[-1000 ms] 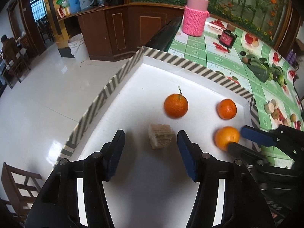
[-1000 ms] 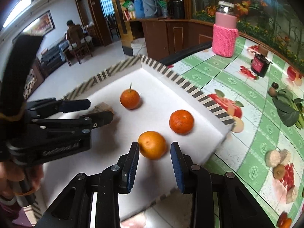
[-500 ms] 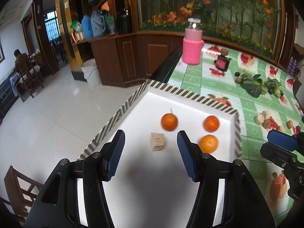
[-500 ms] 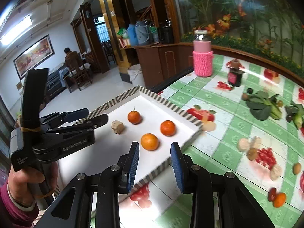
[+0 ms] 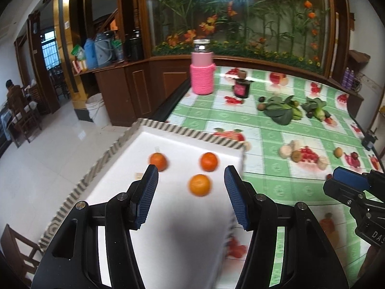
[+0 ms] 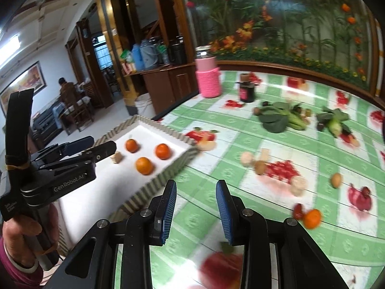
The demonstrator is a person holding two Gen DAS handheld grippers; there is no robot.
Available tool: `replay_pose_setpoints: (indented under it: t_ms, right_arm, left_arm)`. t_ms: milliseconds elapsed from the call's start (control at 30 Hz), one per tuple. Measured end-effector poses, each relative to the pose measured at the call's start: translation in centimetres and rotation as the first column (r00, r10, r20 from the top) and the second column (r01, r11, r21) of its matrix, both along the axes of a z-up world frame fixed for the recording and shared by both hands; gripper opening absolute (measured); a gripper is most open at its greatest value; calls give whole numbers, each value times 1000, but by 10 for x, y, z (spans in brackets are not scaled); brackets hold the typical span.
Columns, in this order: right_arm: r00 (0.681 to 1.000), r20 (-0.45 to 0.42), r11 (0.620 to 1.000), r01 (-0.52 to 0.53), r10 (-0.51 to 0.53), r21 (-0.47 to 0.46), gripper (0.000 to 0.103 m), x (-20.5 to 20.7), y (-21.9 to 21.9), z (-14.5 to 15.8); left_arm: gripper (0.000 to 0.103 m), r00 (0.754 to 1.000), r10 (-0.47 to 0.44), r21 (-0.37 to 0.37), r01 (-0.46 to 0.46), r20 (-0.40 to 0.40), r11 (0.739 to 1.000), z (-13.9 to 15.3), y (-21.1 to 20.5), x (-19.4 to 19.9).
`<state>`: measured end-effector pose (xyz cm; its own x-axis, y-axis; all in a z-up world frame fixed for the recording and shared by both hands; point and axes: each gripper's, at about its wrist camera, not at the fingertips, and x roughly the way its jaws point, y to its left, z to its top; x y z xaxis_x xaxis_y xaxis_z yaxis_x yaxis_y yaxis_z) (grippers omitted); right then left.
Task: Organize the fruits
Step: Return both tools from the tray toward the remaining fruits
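Note:
Three oranges lie in a white tray (image 5: 168,228) with a striped rim: one at the back left (image 5: 158,161), one at the back right (image 5: 208,161), one in front (image 5: 199,185). They also show in the right wrist view (image 6: 131,145) (image 6: 163,151) (image 6: 144,165). A small wooden block (image 6: 117,157) sits left of them. A loose orange (image 6: 312,218) lies on the green tablecloth at the right. My left gripper (image 5: 191,197) is open and empty above the tray. My right gripper (image 6: 196,213) is open and empty above the tablecloth.
A pink knitted jar (image 5: 202,72) and a dark jar (image 5: 241,88) stand at the table's back. Leafy greens (image 5: 280,110) and small fruits (image 6: 335,180) lie on the fruit-print cloth. The table's left edge drops to the floor beside the tray.
Both grippers have pulled back and up from the tray. The right gripper has swung right, off the front orange and over the tablecloth. The oranges have not moved.

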<state>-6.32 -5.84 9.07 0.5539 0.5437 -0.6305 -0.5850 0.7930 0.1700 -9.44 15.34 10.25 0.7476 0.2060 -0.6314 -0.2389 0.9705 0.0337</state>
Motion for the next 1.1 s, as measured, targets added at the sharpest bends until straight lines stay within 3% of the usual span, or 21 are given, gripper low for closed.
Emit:
replay_pose_setpoints:
  t_ms: [200, 600, 1100]
  right_arm:
    - [995, 14, 995, 98, -98, -19, 33, 1, -46, 0]
    - [970, -55, 971, 235, -236, -36, 33, 15, -116, -27]
    - [977, -117, 981, 169, -180, -94, 34, 88, -94, -56]
  left_arm:
    - [58, 998, -56, 1, 56, 7, 998, 2, -31, 7]
    - [57, 989, -148, -40, 147, -23, 988, -5, -70, 24]
    - [57, 967, -218, -106, 204, -133, 973, -34, -91, 68]
